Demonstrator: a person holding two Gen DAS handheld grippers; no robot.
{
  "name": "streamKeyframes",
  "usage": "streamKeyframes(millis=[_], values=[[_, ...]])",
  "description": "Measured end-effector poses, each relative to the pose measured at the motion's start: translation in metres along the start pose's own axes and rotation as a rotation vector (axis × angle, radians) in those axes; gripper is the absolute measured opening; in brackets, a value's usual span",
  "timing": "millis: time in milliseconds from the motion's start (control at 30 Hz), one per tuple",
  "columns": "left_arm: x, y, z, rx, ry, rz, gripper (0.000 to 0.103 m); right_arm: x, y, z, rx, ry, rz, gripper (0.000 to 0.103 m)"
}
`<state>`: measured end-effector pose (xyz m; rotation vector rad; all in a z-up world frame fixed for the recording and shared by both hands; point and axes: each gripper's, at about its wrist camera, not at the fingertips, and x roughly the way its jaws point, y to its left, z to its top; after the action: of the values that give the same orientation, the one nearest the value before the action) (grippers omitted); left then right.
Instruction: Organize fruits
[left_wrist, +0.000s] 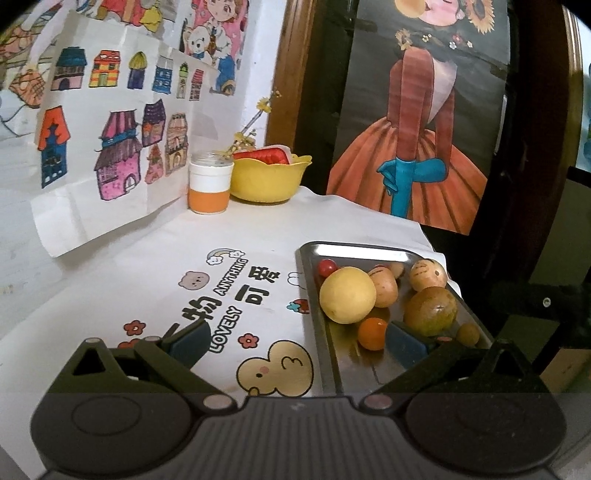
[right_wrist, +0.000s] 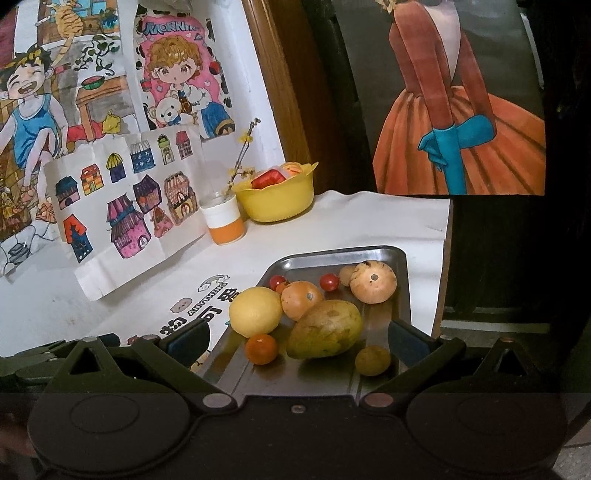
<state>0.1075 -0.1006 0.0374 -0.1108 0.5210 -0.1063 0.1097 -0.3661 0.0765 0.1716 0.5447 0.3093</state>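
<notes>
Both jaws are spread wide and grasp nothing. The left gripper (left_wrist: 295, 345) is held low over the white printed tablecloth (left_wrist: 155, 280), its right finger reaching over the near left rim of the rectangular stainless-steel tray (right_wrist: 400, 295). The right gripper (right_wrist: 295, 338) is poised over the tray's near edge, presumably ready for a pick. Nearest lie a small orange round fruit (right_wrist: 261, 348) and a small yellow-brown fruit (right_wrist: 372, 360); behind them a green-yellow mango (right_wrist: 325, 329) and a round yellow lemon-like fruit (right_wrist: 255, 312). Red cherry tomatoes (right_wrist: 328, 282) lie toward the far edge. At the table's far edge stands a yellow plastic bowl (right_wrist: 277, 203), probably a sorting destination
</notes>
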Motion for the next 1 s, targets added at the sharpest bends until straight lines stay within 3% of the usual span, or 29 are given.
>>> streamKeyframes(millis=[1000], values=[[-0.054, 0.032, -0.027, -0.052, -0.081, 0.048, 0.103, -0.057, 0.062, -0.044, -0.120, -0.165, -0.166, 0.102]])
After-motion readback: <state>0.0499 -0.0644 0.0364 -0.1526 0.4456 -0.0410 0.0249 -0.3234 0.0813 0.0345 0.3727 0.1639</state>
